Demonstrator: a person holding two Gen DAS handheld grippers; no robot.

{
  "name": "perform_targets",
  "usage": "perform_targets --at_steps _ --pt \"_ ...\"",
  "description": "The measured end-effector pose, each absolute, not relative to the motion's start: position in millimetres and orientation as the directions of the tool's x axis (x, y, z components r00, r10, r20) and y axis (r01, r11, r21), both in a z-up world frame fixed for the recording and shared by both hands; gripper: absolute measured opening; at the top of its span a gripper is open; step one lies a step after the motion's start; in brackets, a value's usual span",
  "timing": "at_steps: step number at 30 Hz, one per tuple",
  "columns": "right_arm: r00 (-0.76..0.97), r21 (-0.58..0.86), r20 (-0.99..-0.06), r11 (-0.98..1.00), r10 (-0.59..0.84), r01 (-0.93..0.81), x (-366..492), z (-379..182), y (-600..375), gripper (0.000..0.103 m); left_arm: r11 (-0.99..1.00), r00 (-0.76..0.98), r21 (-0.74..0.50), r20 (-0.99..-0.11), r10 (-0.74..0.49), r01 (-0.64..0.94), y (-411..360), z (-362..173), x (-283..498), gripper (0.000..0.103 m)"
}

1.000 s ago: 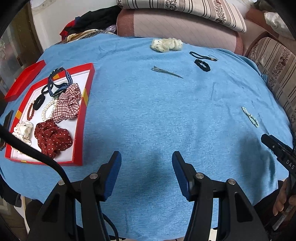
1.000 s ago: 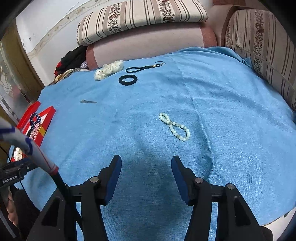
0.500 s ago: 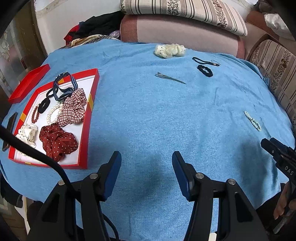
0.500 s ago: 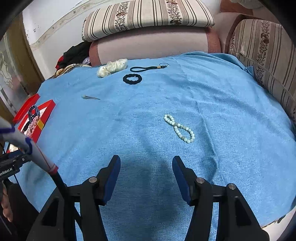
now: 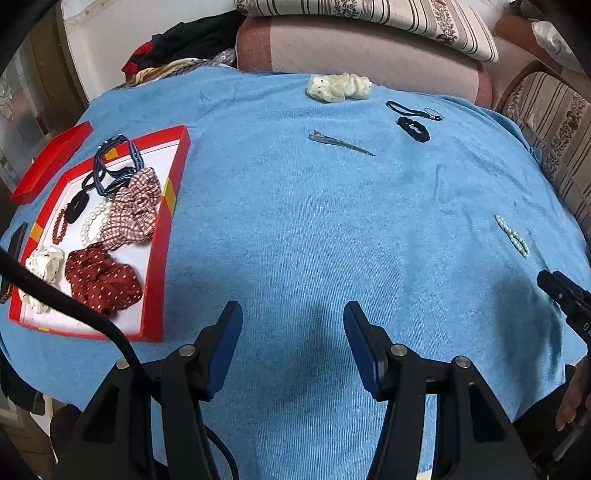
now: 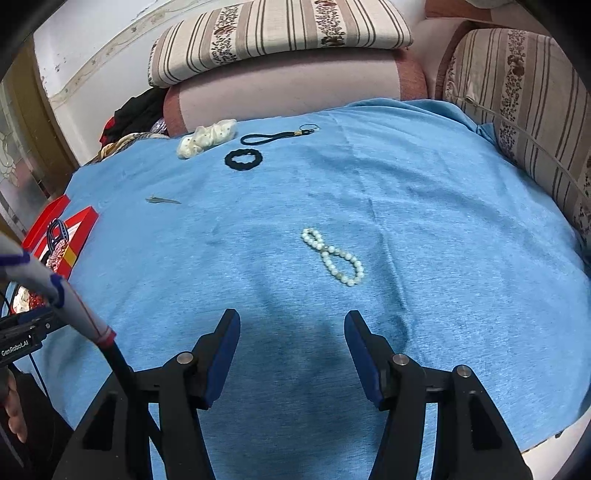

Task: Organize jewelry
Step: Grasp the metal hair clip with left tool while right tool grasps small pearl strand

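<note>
- Left wrist view: the red tray (image 5: 153, 295) sits at the left edge of the blue cloth (image 5: 295, 229), already well stocked with a red dotted scrunchie (image 5: 101, 278), a checked scrunchie (image 5: 135, 210), a white scrunchie (image 5: 44, 262), a striped band (image 5: 118, 162), a pearl string (image 5: 94, 219), a small black tie and a dark red bead bracelet.
- I'd say the job is a good half done; five pieces are left out on the cloth.
- Left to gather: a cream scrunchie (image 5: 338, 86) at the far edge, a black cord (image 5: 410, 110) with a ring beside it, a black hair tie (image 5: 413, 129), a metal clip (image 5: 340, 142), and a pale bead bracelet (image 6: 332, 256).
- The left gripper (image 5: 291, 325) hangs over bare cloth just right of the tray, fingers moderately apart, nothing between them.
- The right gripper (image 6: 291, 325) is also spread and empty, and its jaws have just been easing a shade wider. The bead bracelet lies just ahead of it, a little to the right, so that looks like the next pick.
- The way to the bracelet is clear, and it lies well apart from the other loose pieces.
- A red lid (image 5: 51, 162) rests beyond the tray; cushions (image 6: 280, 26) and a heap of clothes (image 5: 192, 40) ring the far side, off the working area.
- A black cable crosses in front of the tray in the left view.
</note>
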State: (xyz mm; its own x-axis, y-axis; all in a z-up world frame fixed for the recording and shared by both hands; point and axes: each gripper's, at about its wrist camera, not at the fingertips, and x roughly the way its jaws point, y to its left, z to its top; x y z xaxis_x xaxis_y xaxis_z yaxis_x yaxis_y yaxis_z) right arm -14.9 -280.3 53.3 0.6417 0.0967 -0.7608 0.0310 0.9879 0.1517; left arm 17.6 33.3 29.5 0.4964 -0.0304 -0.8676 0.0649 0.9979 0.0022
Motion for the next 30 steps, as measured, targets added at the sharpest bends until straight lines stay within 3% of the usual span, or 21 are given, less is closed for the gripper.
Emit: perform_targets --at_steps 14,24,29,30 --pt "0.637 0.168 -0.765 0.984 0.091 0.061 12.9 44.8 -308.6 0.066 0.987 0.486 -0.094 -0.862 -0.146 0.13 21.7 33.5 159.9 0.056" --pt "0.617 0.126 -0.78 0.992 0.103 -0.006 60.7 35.0 -307.0 0.066 0.968 0.373 -0.214 -0.894 -0.248 0.131 -8.3 -6.1 234.8 0.056" --pt "0.587 0.148 -0.798 0.989 0.132 -0.02 71.6 23.9 -306.3 0.066 0.97 0.384 -0.18 -0.894 -0.23 0.162 -26.8 -7.2 239.9 0.058" --pt "0.586 0.148 -0.799 0.989 0.132 -0.021 72.0 22.4 -305.4 0.066 0.971 0.384 -0.163 -0.897 -0.219 0.174 -33.6 -7.8 240.2 0.053"
